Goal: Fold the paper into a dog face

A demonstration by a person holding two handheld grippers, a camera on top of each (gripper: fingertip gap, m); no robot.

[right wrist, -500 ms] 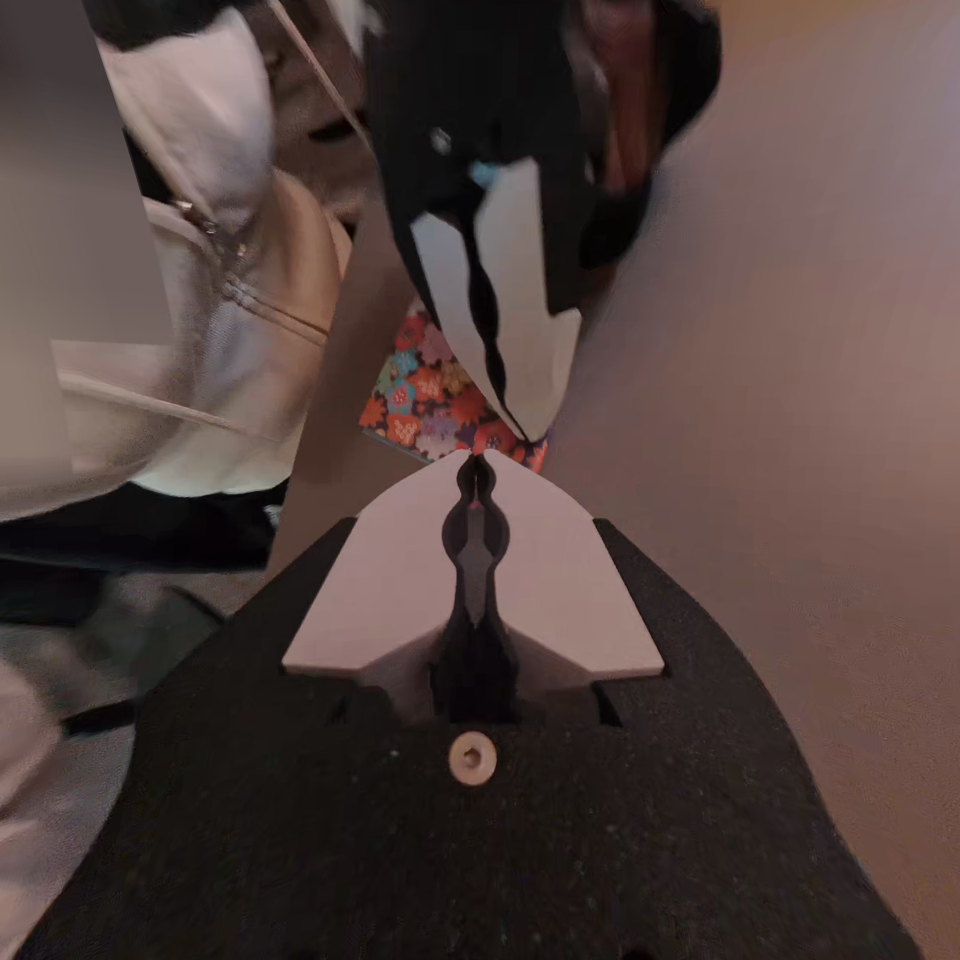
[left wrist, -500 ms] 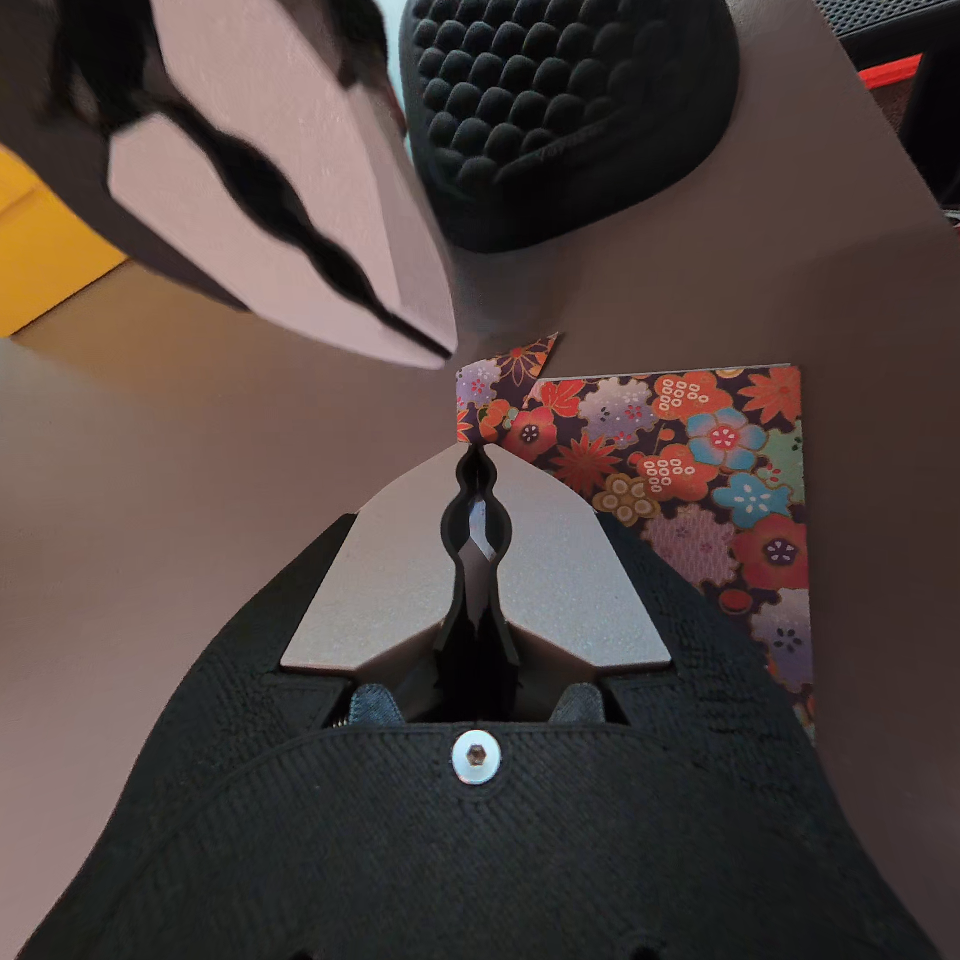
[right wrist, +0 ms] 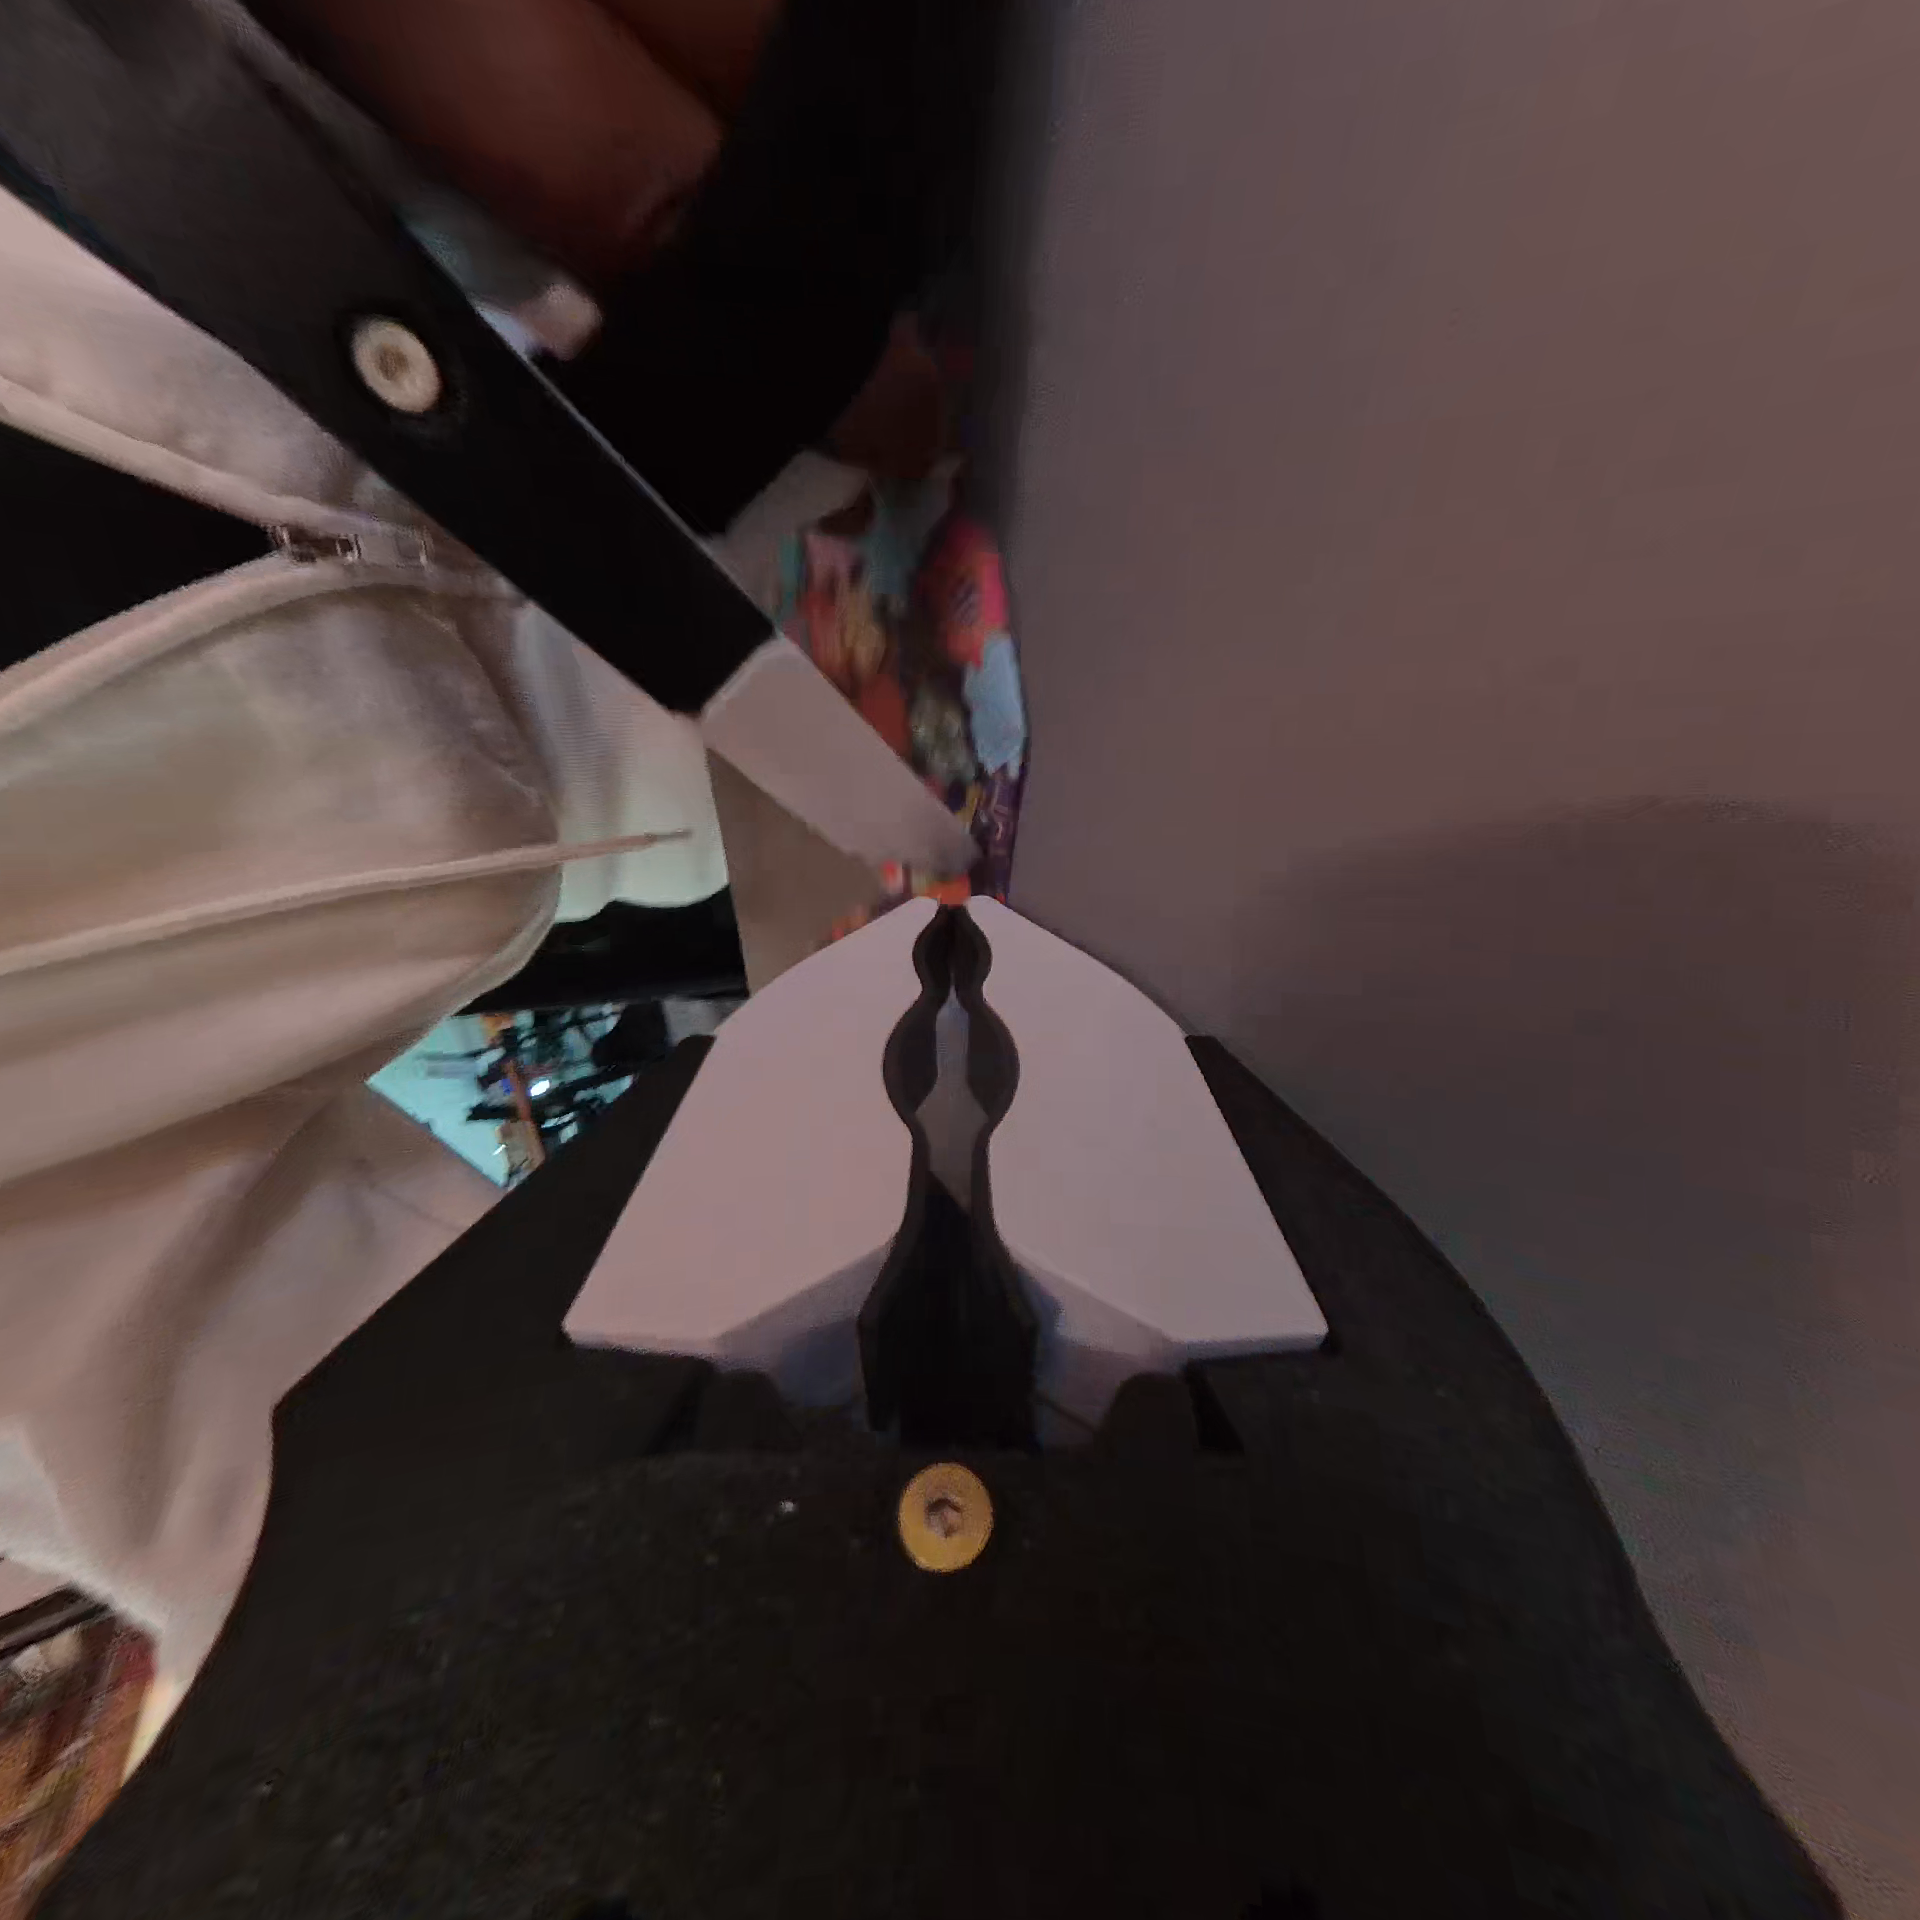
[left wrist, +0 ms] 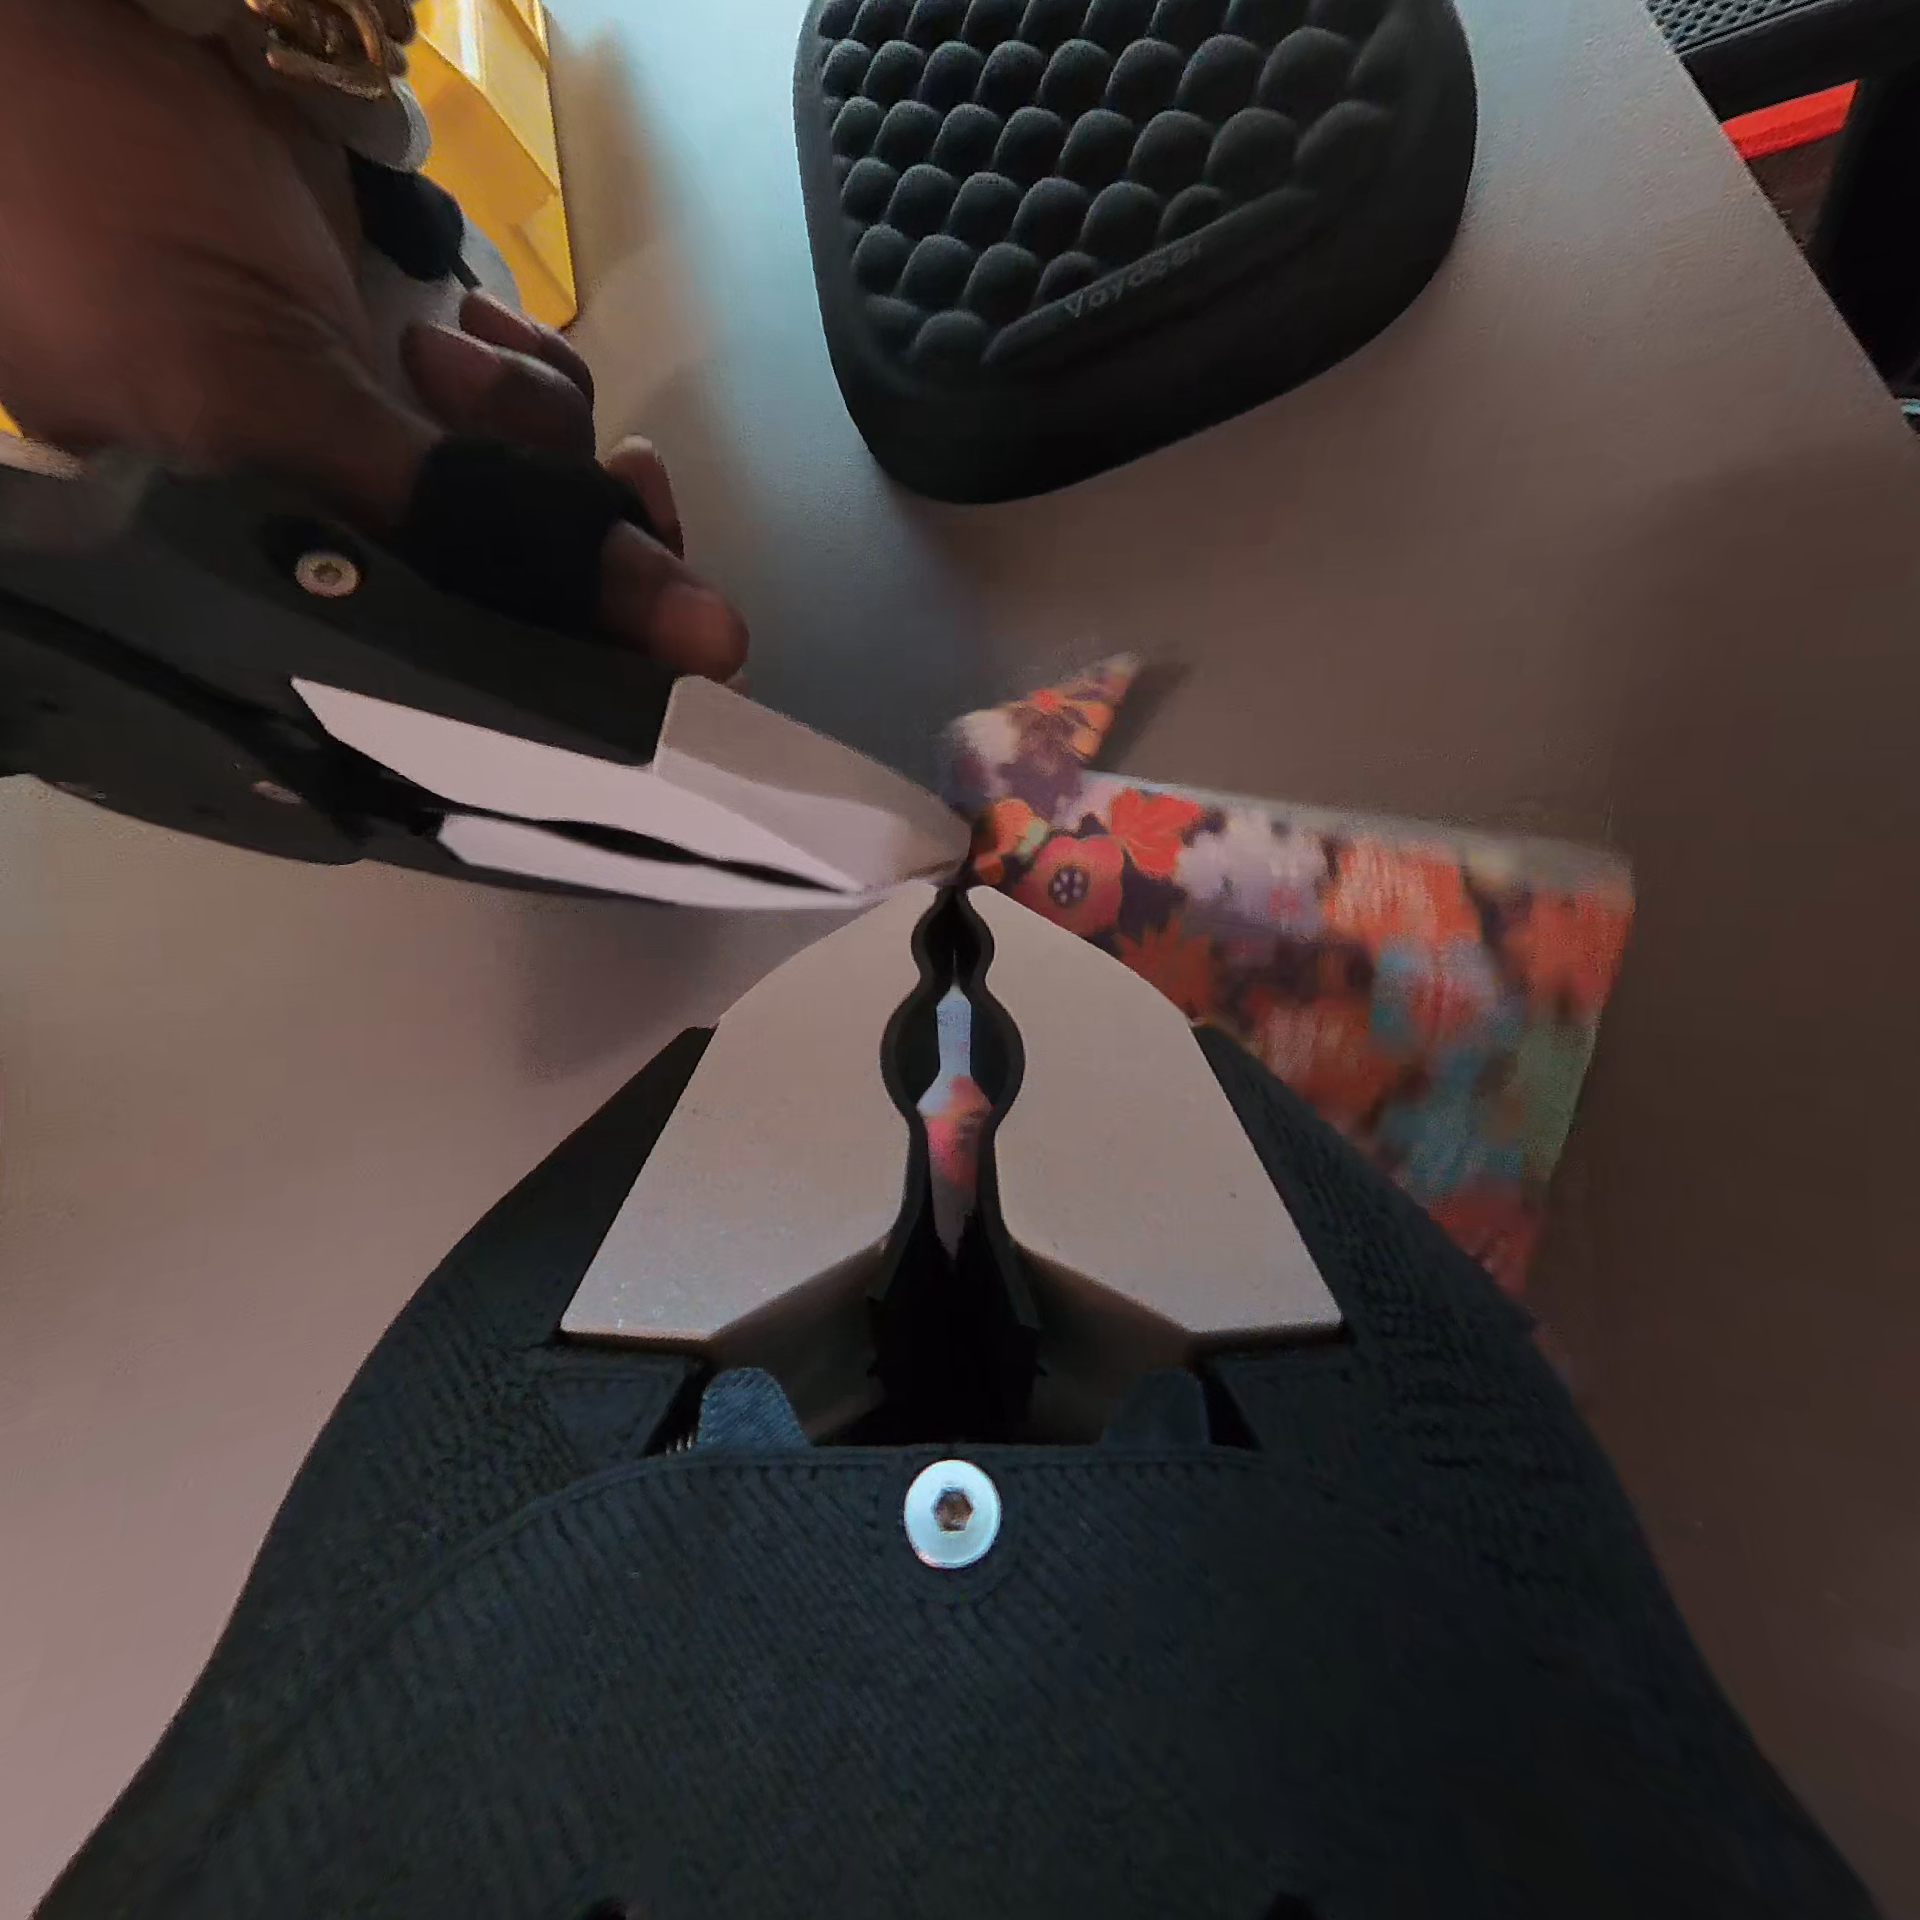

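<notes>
The floral paper [left wrist: 1299,935] is lifted partly off the brown table [left wrist: 1351,623], with a pointed flap sticking up at its far left corner. My left gripper [left wrist: 951,904] is shut on the paper's near left corner; paper shows in the gaps between its fingers. My right gripper [left wrist: 883,883] comes in from the left, shut, its tips against the same corner. I cannot tell whether it pinches the paper. In the right wrist view my right gripper [right wrist: 951,912] is shut just below the paper [right wrist: 935,644], and the left gripper [right wrist: 951,852] reaches in from the upper left.
A black bumpy cushion [left wrist: 1122,208] lies on the table beyond the paper. A yellow box [left wrist: 509,156] stands at the far left. A person's hand [left wrist: 468,395] holds the right gripper. A person's white garment [right wrist: 260,779] fills the left of the right wrist view. The tips of both grippers are at nearly the same place.
The right gripper has swung down from above to meet the paper's corner from the left. The paper has been lifted and tilted and is blurred with motion.
</notes>
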